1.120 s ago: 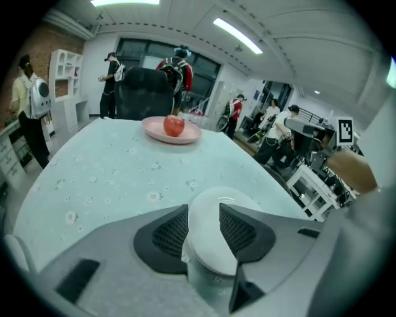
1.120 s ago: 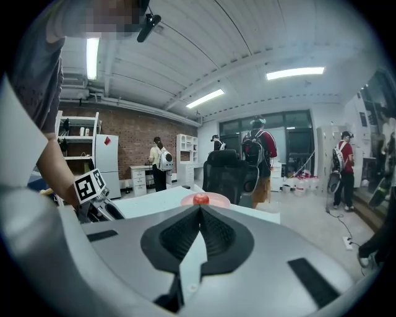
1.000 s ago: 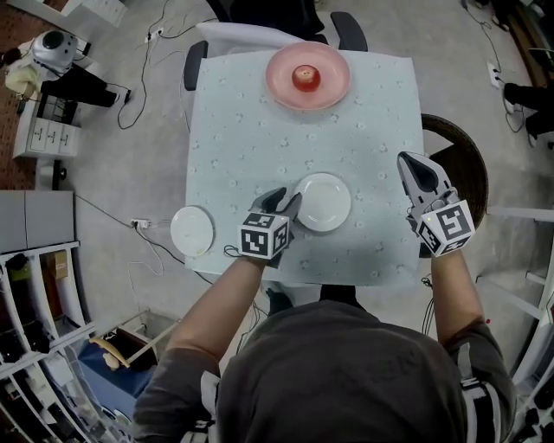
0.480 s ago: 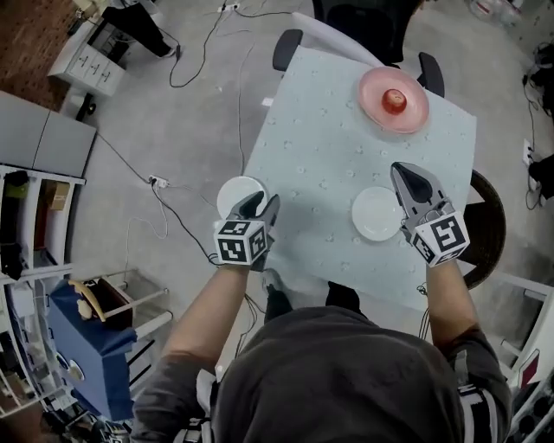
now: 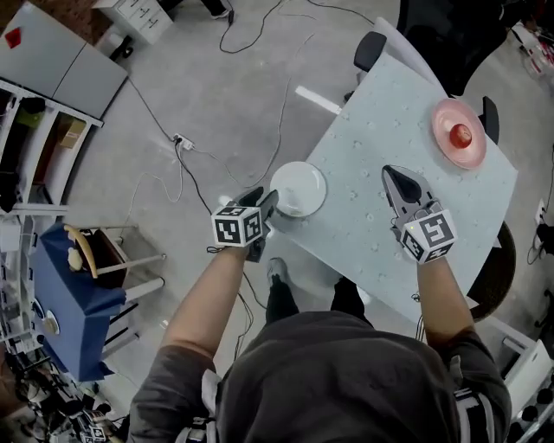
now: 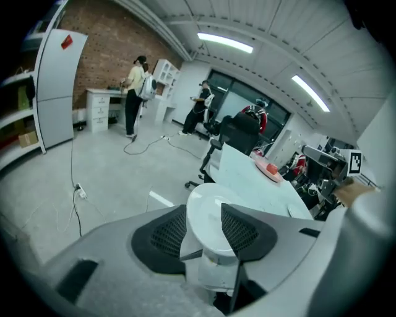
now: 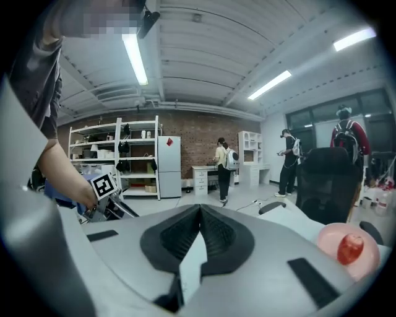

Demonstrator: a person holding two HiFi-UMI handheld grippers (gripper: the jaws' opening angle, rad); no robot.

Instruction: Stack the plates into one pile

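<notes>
A white plate [image 5: 300, 188] rests just off the table's [image 5: 389, 121] near-left edge on a white stand. My left gripper [image 5: 264, 201] is at its near rim. In the left gripper view the plate [image 6: 207, 192] shows in the gap between the jaws, which have just been opening; the pads do not press on it. My right gripper [image 5: 387, 173] hovers over the table with its fingers together and nothing visibly held. A pink plate [image 5: 443, 121] carrying a red apple [image 5: 460, 134] sits at the far end. The second white plate is hidden in the head view.
A blue-draped stand [image 5: 69, 294] and a wooden-framed chair [image 5: 108, 255] are on the floor at left. Cables [image 5: 182, 143] trail across the floor. A black office chair [image 5: 433, 26] stands behind the table. People [image 6: 133, 93] stand far off.
The view swung left. My left gripper left the middle white plate and reached the plate beside the table. My right gripper crossed from the table's right edge to over the middle plate's spot.
</notes>
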